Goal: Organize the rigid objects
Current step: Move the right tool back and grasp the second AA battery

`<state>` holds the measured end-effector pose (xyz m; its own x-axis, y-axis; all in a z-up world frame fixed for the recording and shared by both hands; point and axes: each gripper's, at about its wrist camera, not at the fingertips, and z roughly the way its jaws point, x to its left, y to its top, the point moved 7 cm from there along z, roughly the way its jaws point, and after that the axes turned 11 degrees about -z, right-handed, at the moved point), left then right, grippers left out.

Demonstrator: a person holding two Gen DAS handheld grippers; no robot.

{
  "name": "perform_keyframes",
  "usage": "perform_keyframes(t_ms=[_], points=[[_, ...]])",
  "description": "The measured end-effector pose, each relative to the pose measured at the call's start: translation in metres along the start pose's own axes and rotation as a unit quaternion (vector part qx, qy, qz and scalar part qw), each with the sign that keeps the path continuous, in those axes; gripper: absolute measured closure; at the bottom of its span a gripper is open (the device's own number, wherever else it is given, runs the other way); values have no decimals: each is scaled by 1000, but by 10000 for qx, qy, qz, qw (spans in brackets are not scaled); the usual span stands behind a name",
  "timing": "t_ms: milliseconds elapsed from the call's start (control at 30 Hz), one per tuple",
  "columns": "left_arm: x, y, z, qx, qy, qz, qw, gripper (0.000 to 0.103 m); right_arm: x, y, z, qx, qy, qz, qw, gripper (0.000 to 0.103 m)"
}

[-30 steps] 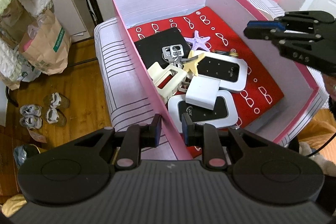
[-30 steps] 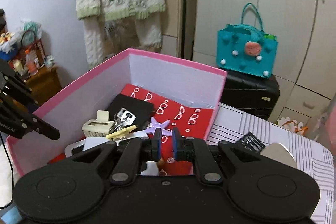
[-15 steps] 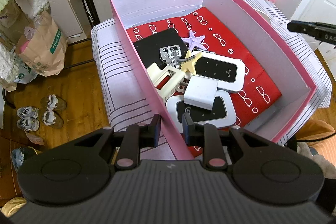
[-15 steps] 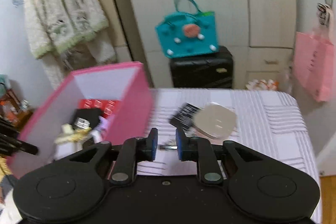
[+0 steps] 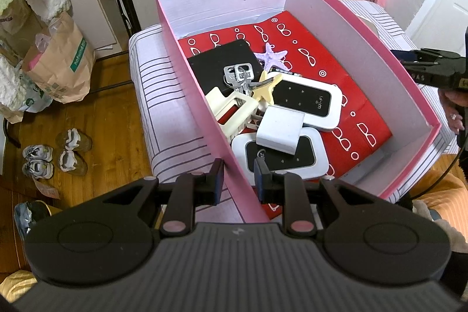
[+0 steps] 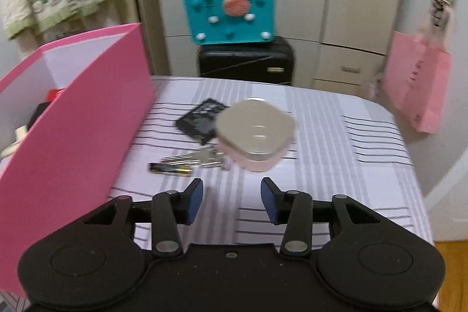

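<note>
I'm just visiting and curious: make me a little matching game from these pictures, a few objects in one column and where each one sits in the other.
Things:
1. purple starfish
2. battery
3. teal bag
4. white charger block

Places:
A. on top of the black suitcase
B. on the striped cover, outside the pink box
C. inside the pink box, lying across a white wifi device
D. inside the pink box, on the red liner

Pairs: 1-D, 2-B, 3-A, 4-C
</note>
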<state>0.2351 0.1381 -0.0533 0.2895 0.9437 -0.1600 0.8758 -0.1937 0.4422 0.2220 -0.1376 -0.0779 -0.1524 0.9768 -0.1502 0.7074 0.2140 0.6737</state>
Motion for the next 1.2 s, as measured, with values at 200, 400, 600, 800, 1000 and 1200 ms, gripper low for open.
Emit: perform_keyframes(t_ms=[200,400,600,800,1000,1200], points=[[1,1,1,53,-32,-43,10000,82,24,2,10,-116,294,-427,9986,46],[2,5,2,133,9,-146,9998,82,38,2,18,-173,512,-697,9961,45],[2,8,4,139,80,-257,9995,82,35,9,29,-231,695,-277,9969,38],[3,12,7,189,185,-363,9990,82,34,13,38,-399,407,-17,9984,36],[3,13,9,213,262,-552,9979,82,40,13,39,-487,184,-209,9984,35],[1,14,9,240,418,-637,9968,82,38,14,35,-439,443,-492,9968,56]])
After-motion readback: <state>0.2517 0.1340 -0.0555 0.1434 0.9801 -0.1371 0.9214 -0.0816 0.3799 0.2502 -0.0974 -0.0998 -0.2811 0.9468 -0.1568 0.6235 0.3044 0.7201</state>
